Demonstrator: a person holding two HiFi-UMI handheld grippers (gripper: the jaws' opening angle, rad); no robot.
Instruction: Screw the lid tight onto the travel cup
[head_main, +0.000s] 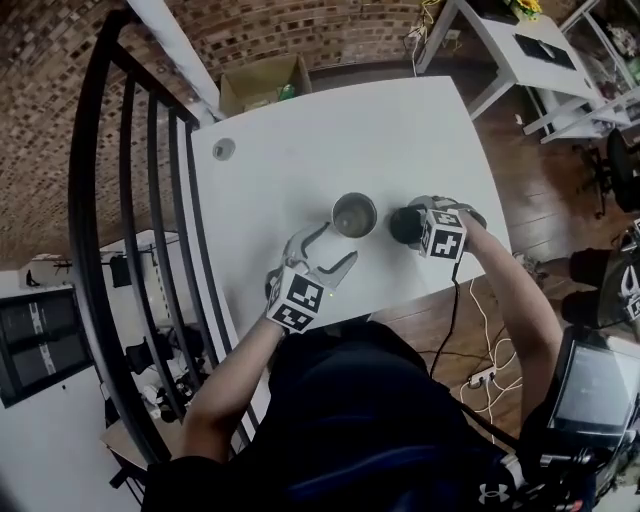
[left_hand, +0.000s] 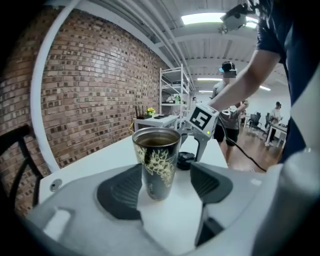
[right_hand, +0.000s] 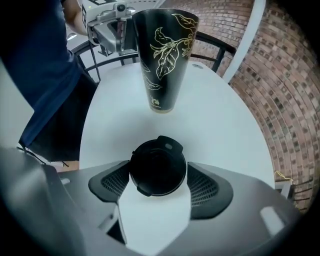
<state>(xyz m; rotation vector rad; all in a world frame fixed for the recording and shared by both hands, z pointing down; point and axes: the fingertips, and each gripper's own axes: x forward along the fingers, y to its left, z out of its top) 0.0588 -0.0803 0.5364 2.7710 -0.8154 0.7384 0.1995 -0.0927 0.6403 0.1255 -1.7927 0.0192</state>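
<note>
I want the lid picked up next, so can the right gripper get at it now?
Probably yes: the lid lies flat on the table between the open jaws of the right gripper, nothing in the way.

Bright, even light from ceiling strip lights (left_hand: 210, 18) (slightly blown out). Strong fisheye bending and dark corners in both gripper views. Soft blur up close, pale glare off the white table (head_main: 330, 150).
</note>
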